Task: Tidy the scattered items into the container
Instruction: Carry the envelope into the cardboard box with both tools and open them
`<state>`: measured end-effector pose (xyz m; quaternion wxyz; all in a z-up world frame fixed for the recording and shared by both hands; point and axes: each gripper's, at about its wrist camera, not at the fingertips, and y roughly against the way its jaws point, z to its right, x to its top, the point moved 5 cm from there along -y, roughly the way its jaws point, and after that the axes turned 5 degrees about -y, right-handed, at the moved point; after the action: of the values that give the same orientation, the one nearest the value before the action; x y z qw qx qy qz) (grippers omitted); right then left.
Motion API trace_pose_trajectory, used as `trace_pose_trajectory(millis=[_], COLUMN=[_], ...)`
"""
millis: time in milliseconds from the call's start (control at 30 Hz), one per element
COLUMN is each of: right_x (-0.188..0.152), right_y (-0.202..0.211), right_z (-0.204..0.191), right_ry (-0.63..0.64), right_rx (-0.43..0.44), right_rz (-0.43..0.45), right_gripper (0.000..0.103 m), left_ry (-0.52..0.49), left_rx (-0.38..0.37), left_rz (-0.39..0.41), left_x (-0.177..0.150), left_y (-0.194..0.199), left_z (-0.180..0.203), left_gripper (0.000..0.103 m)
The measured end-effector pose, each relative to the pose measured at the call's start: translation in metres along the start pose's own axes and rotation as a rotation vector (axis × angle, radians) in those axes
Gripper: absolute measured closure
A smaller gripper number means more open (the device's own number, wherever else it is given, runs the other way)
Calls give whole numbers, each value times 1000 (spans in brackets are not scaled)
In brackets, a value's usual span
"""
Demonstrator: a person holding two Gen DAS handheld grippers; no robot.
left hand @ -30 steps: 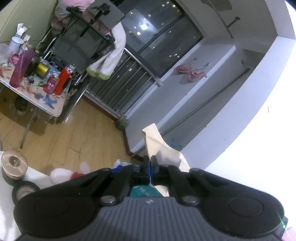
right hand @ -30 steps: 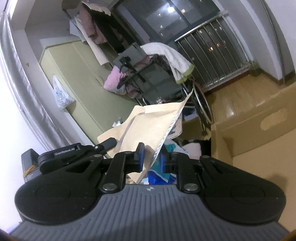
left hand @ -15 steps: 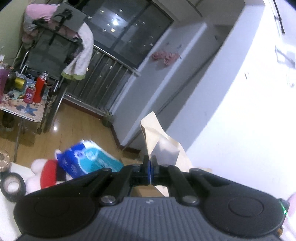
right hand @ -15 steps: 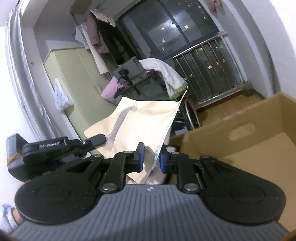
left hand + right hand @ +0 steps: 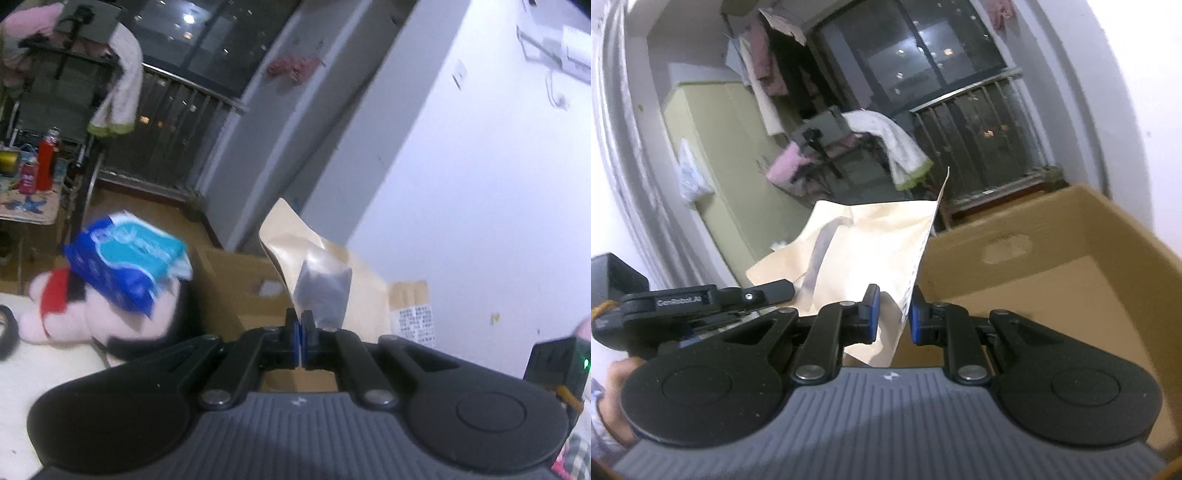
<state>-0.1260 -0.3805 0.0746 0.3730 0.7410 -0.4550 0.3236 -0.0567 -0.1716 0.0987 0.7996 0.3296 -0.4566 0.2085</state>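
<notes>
Over the cardboard box (image 5: 1071, 280), open and seemingly bare inside, hangs the kraft paper pouch (image 5: 864, 251); that is where the task's thing sits now, above the box's near-left corner, not yet inside.

Left gripper (image 5: 301, 325): tongs together, clamped on the pouch's lower edge. Right gripper (image 5: 891, 314): tongs apart, the pouch's edge hanging between the blue pads (image 5: 872, 314) without a pinch.

Doing it well, as I judge it: carry the pouch further over the box floor before you let go, lower it until it nearly lies flat, then part the left tongs. Keep the right tongs clear so the paper does not snag.

Hard to make out: the box's near wall is hidden behind both gripper bodies. Plush toy (image 5: 92, 317) and blue tissue pack (image 5: 125, 258) beside the box are motion-blurred; whether the pack rests on the toy is unclear. The pouch's contents are only a dark patch behind its window.
</notes>
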Motion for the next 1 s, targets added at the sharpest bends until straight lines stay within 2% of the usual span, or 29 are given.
trace_pose_trajectory(millis=[100,167,367,567,733,867,933,1000], right_x=[-11,-19,-26,-40,-49,-49,-47,-47], right_y=[6,9,28,44,43,40,39,40], right_z=[8,12,28,40,44,53,55,57], right_ry=[11,28,-13,-7,60,29,25,35], right_rx=[-136,-170,-188,-235,-291,-291,-296,-302], right_rz=[-45,-66,-57,-39,-46,-63,-55,-55], right_gripper=[88,88,88,88,88,86,86,86], left_ry=[-32,-87,-56,-104,-165,-213,-221,-221], left_rx=[-37,-40,-83,-96,-54,-23,-27,-28], left_rz=[-39,-41,-115,-225,-264,-289,-310,-323], left_x=[-14,-21,-42,-72,-81,-80,-79,-79], left_y=[-4,-4,-12,-24,-32,-37,-37,-36], left_z=[17,30,37,48,59,67,72,75], left_gripper=[100,99,97,95,94,92,88,78])
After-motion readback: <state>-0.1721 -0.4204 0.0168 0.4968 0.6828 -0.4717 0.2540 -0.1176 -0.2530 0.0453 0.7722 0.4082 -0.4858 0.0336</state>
